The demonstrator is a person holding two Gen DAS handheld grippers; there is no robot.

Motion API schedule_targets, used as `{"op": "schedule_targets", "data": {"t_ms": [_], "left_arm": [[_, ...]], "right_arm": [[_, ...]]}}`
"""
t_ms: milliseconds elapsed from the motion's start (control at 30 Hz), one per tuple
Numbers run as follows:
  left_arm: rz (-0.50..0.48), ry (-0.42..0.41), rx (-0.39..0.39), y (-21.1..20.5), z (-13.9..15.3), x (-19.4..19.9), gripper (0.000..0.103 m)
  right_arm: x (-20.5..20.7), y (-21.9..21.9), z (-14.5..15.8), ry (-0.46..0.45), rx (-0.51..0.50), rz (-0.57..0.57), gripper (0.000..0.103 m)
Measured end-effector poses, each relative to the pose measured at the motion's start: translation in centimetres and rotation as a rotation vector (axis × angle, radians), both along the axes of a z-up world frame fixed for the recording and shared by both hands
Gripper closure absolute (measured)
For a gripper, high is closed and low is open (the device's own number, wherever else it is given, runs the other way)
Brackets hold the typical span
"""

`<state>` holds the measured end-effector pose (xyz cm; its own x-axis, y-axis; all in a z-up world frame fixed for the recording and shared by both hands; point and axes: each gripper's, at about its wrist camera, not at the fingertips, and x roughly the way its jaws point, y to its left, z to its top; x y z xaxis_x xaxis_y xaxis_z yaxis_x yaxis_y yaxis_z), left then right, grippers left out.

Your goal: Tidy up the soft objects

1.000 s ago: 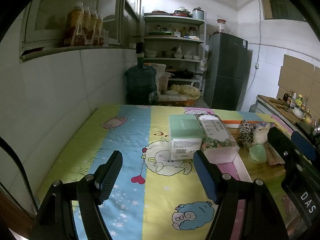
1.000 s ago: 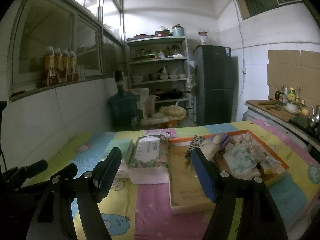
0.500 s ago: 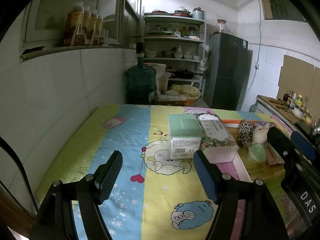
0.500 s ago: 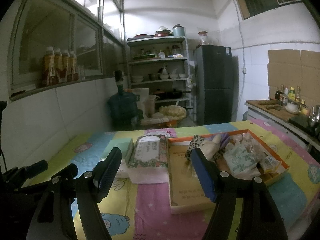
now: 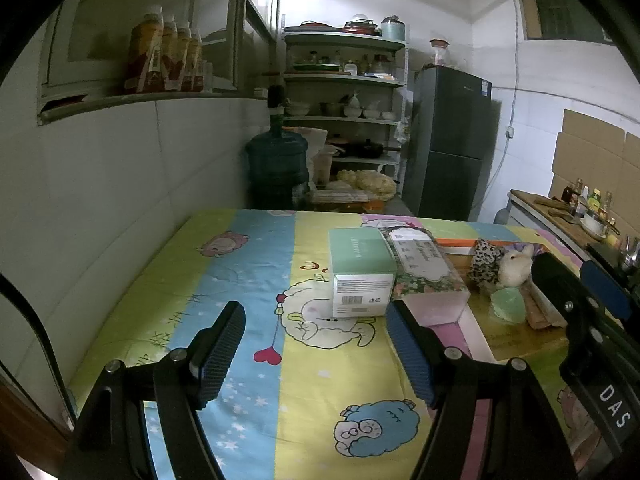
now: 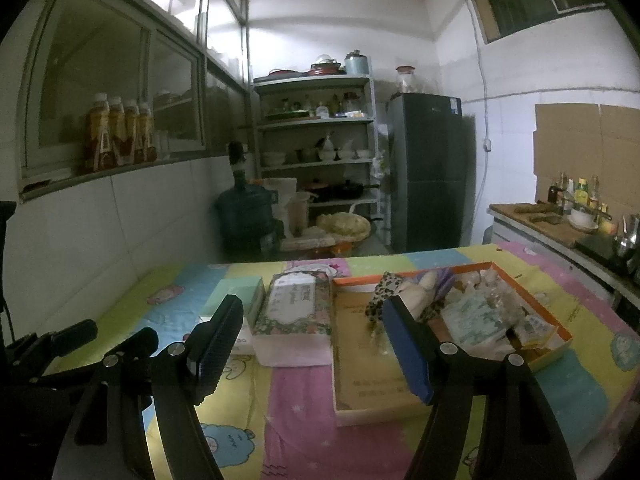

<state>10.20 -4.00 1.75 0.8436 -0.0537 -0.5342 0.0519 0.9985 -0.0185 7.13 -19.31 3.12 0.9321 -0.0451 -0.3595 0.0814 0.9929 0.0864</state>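
Soft objects sit heaped in the orange-rimmed cardboard tray on the right part of the table: a leopard-print plush, a cream stuffed toy and crinkly plastic packets toward the tray's far right. The tray's near left floor is bare cardboard. Just left of the tray, touching its wall, stands a floral tissue box, and left of that a mint green box pressed against it, both on the cartoon-print tablecloth.

The left gripper hangs low over the near middle of the cloth, level and aimed at the green box, its jaws spread wide with nothing between them. The right gripper is held level beside it, to the right, pointing toward the seam between tissue box and tray; its jaws are likewise spread wide and empty, the right finger over the tray's near left part.
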Motion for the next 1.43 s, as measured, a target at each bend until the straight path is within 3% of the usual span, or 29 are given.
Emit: {"op": "schedule_targets", "data": {"t_ms": [1433], "left_arm": [[-0.007,-0.004,-0.006,-0.51,0.18,0.20,0.030]], "right_arm": [[-0.20,-0.20,-0.03,0.000,-0.001,-0.002,0.029]]}}
